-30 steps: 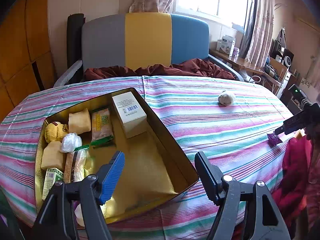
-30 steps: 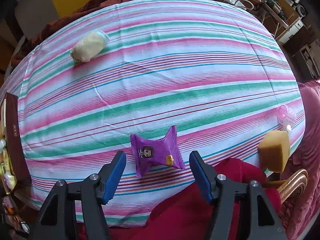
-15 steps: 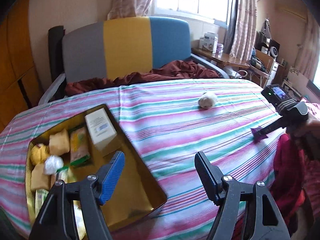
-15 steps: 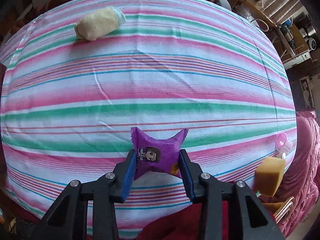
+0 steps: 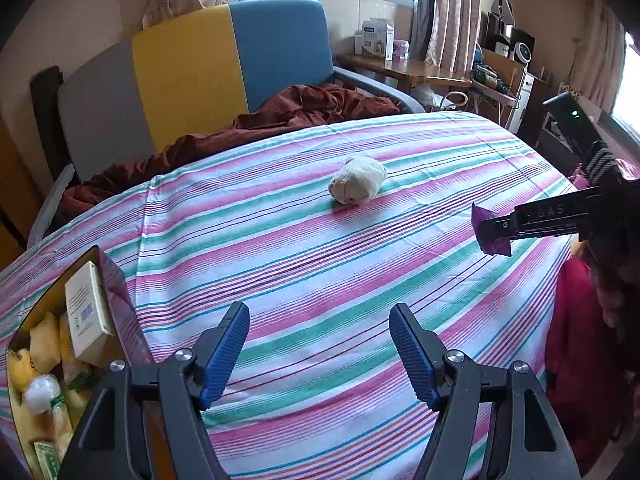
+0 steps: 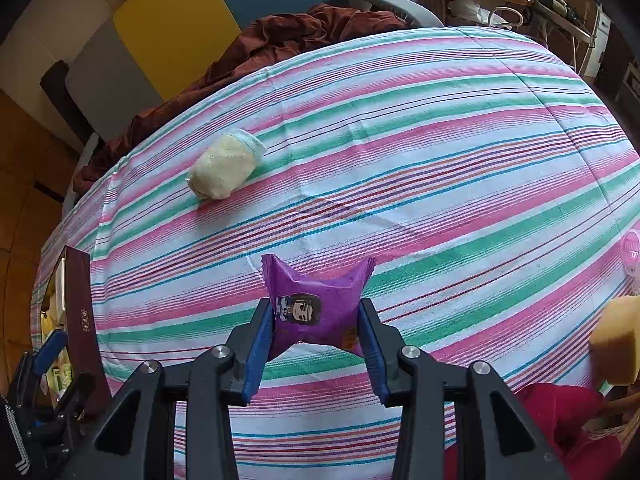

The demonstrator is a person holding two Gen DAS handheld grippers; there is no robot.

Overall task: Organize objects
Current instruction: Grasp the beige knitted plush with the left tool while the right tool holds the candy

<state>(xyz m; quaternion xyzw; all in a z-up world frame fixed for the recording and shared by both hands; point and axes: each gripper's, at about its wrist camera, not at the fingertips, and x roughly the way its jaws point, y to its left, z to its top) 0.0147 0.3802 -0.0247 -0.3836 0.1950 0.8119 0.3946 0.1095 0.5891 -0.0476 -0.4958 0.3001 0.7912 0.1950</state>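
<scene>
My right gripper [image 6: 316, 332] is shut on a purple snack packet [image 6: 316, 308] and holds it above the striped tablecloth [image 6: 400, 184]. The packet also shows in the left wrist view [image 5: 490, 230], at the right gripper's tip. A cream wrapped bun [image 6: 224, 166] lies on the cloth further back; it also shows in the left wrist view [image 5: 357, 180]. My left gripper [image 5: 320, 344] is open and empty above the cloth. A gold tin box [image 5: 105, 276] with several snacks and a white carton [image 5: 86, 314] is at the lower left.
The box's dark wall [image 6: 82, 320] shows at the left of the right wrist view. A yellow sponge block [image 6: 616, 344] and a pink object [image 6: 632, 254] are at the table's right edge. A chair [image 5: 192, 76] with brown cloth [image 5: 280, 116] stands behind the table.
My right gripper closed on the purple packet and lifted it off the cloth. My left gripper swung right, away from above the box, and now points over the cloth toward the bun.
</scene>
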